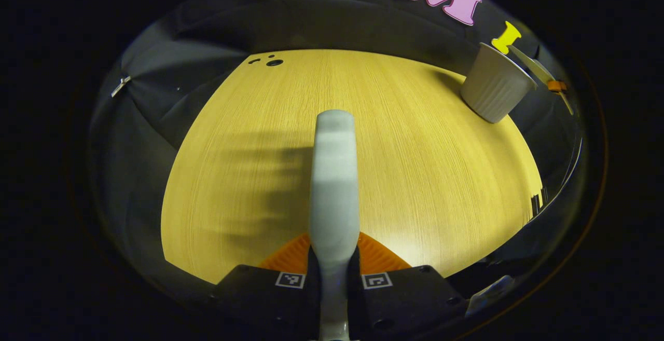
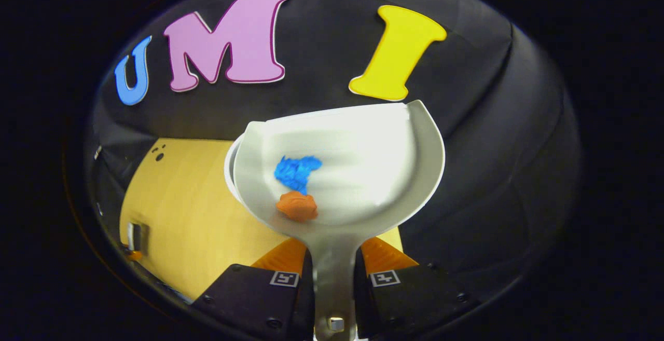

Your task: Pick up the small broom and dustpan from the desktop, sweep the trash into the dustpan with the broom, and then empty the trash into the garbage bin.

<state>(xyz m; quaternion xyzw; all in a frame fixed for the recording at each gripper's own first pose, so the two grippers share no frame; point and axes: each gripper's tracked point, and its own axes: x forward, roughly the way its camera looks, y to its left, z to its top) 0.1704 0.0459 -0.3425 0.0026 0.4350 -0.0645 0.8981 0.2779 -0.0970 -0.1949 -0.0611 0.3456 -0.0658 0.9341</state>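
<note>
On the left, our left gripper point(image 1: 333, 266) is clamped on the pale broom handle point(image 1: 333, 175), held above the wooden desktop point(image 1: 415, 175), with the white ribbed garbage bin point(image 1: 495, 89) at the far right corner. Our right gripper point(image 2: 333, 273) grips the dustpan point(image 2: 358, 169) by its handle, over the bin's rim. Blue paper scrap point(image 2: 295, 171) and orange scrap point(image 2: 296, 206) sit low, so we should tip steadily forward.
</note>
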